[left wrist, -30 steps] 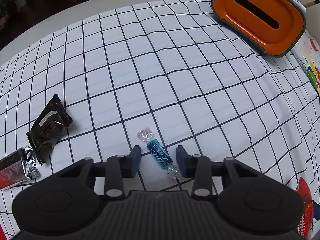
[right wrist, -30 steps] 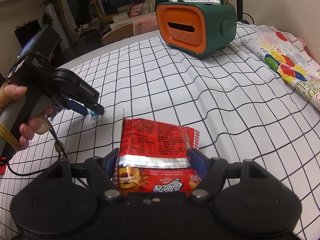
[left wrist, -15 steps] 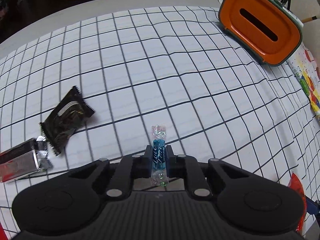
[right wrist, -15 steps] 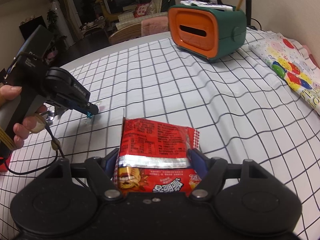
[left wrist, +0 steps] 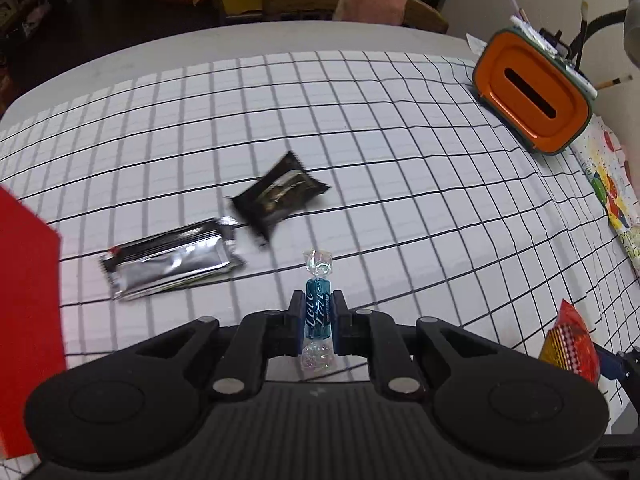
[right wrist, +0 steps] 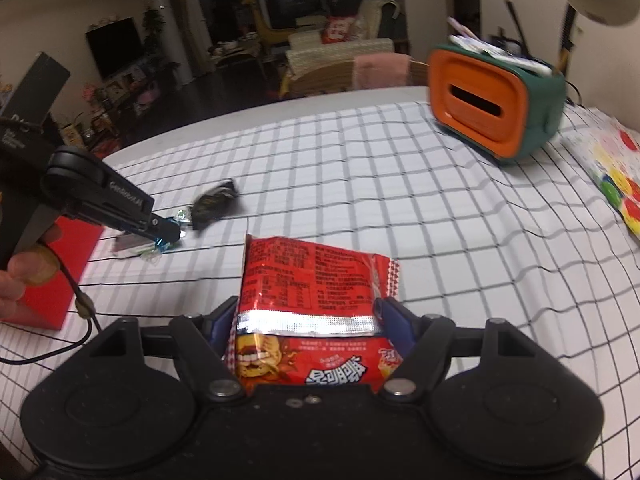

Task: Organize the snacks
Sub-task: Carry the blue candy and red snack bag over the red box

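Note:
My left gripper (left wrist: 318, 308) is shut on a blue wrapped candy (left wrist: 318, 312) and holds it above the checked tablecloth; it also shows in the right wrist view (right wrist: 164, 234). A black snack packet (left wrist: 280, 198) and a silver packet (left wrist: 172, 258) lie just ahead of it. My right gripper (right wrist: 308, 312) is shut on a red snack bag (right wrist: 316, 276), held above the cloth. The red bag's edge shows at the lower right of the left wrist view (left wrist: 568, 344).
A red box (left wrist: 28, 312) stands at the left, also seen in the right wrist view (right wrist: 60, 272). An orange and green tissue holder (right wrist: 496, 108) sits at the far right. A balloon-print paper (right wrist: 616, 176) lies along the right edge. Chairs stand behind the table.
My left gripper closed on the blue candy, lifted it and swung left toward the black and silver packets and the red box. The right gripper kept hold of the red bag.

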A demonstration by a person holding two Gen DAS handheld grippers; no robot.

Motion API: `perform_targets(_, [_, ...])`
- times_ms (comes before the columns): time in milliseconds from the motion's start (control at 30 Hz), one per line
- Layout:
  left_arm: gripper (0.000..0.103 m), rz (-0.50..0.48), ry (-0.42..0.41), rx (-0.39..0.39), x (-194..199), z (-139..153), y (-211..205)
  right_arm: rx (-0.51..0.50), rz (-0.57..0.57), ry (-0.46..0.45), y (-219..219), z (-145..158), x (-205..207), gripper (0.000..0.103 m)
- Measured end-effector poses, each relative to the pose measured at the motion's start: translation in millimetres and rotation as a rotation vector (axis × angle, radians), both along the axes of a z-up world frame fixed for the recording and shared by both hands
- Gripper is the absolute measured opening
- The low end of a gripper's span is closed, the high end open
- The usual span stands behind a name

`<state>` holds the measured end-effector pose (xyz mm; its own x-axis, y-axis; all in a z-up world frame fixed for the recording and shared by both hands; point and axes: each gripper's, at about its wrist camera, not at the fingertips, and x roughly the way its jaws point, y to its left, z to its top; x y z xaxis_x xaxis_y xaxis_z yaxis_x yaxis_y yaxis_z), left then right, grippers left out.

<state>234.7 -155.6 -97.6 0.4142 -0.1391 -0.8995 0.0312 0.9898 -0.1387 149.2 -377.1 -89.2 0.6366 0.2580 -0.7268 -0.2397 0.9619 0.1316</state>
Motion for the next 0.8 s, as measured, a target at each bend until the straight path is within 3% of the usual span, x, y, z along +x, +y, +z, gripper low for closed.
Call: perform_targets(800, [0.013, 0.186, -0.125, -0.047, -122, 71, 208, -0.027, 0.285, -0.087, 213, 50, -33, 0.074])
